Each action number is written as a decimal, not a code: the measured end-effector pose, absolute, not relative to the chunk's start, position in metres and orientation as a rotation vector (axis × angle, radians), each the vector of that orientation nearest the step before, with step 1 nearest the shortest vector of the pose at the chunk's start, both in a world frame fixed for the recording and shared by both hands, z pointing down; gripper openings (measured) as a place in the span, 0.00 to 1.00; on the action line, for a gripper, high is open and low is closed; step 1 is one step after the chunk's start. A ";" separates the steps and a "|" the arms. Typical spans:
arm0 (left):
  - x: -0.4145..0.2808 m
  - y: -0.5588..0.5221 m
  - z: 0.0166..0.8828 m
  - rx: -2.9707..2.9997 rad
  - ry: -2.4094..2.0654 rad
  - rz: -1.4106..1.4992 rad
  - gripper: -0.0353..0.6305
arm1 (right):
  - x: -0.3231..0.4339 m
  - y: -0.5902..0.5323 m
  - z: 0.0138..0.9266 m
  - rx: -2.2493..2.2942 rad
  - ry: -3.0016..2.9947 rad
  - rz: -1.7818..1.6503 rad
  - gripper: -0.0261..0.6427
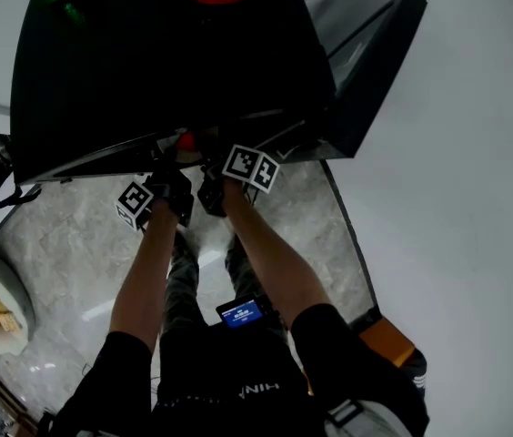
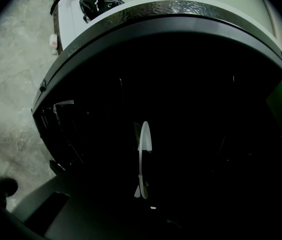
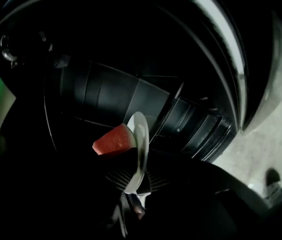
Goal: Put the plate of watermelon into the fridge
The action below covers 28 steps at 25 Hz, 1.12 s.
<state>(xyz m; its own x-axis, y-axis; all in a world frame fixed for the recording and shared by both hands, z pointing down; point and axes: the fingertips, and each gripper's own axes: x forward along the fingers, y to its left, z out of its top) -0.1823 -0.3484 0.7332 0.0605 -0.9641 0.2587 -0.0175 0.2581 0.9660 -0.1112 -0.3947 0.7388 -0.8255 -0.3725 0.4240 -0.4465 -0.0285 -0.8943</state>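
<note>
Head view shows the black fridge (image 1: 165, 71), its door (image 1: 375, 71) swung open, standing on a pale marble floor (image 1: 56, 235). The left gripper (image 1: 170, 185) and right gripper (image 1: 213, 189) each pinch the rim of the plate (image 3: 140, 144) at the fridge's mouth, probably to steady the watermelon (image 3: 112, 140).

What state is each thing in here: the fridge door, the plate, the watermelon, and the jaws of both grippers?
fridge door, open.
plate, held up, not yet set down.
watermelon, lying on the plate.
left gripper, jaws shut on the plate.
right gripper, jaws shut on the plate.
</note>
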 end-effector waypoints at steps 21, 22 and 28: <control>-0.189 -0.353 0.729 1.209 -1.306 -0.770 0.24 | -0.104 -0.392 0.735 0.903 -2.232 1.670 0.17; -0.189 -0.350 0.728 1.241 -1.320 -0.741 0.24 | -0.104 -0.394 0.735 0.910 -2.231 1.661 0.17; -0.198 -0.336 0.720 1.415 -1.591 -0.370 0.23 | -0.099 -0.399 0.734 0.976 -2.276 1.451 0.15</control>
<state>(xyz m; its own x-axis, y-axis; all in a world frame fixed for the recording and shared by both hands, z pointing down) -0.1984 -0.3357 0.7203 0.1106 -0.8928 0.4367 -0.6081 0.2867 0.7403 -0.0986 -0.3990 0.7345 -0.7364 -0.3937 0.5503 -0.6650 0.2713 -0.6958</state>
